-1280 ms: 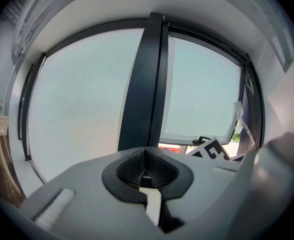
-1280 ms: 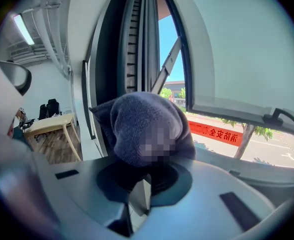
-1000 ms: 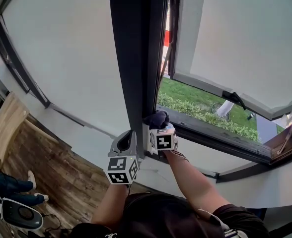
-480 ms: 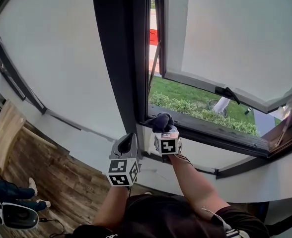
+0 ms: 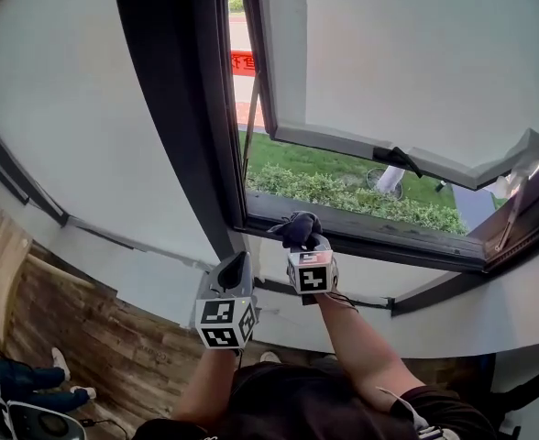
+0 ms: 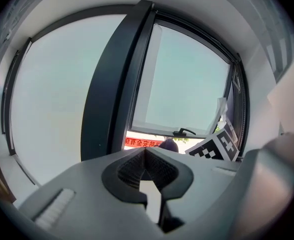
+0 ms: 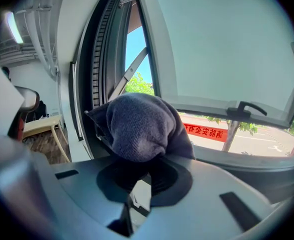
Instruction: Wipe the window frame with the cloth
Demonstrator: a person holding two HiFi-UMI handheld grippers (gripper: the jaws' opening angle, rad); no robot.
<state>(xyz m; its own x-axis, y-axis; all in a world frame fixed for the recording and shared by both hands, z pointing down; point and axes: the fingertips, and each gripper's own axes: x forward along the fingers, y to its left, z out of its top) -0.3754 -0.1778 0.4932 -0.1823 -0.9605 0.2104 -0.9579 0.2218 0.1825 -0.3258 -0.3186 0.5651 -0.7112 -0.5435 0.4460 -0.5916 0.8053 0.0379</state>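
Note:
A dark grey cloth (image 5: 296, 229) (image 7: 139, 126) is bunched in my right gripper (image 5: 299, 242) (image 7: 137, 156), which is shut on it. The cloth presses on the dark bottom window frame (image 5: 379, 237), near its left corner beside the vertical frame post (image 5: 173, 108) (image 6: 107, 84). The open sash (image 5: 389, 62) swings outward above it, with a black handle (image 5: 400, 159) (image 7: 252, 108). My left gripper (image 5: 234, 266) (image 6: 146, 153) hangs a little lower left of the right one, shut with nothing in it, apart from the frame.
White sill and wall (image 5: 159, 264) run below the frame. Wooden floor (image 5: 59, 328) lies at lower left. A person's legs in jeans (image 5: 22, 381) show at the far lower left. Outside are grass and a hedge (image 5: 343, 191) and a red banner (image 5: 243, 60).
The head view has tilted up and left, so the window sits lower and further left in view. The right gripper keeps the cloth on the bottom frame, having slid slightly right of the corner. The left gripper is unchanged.

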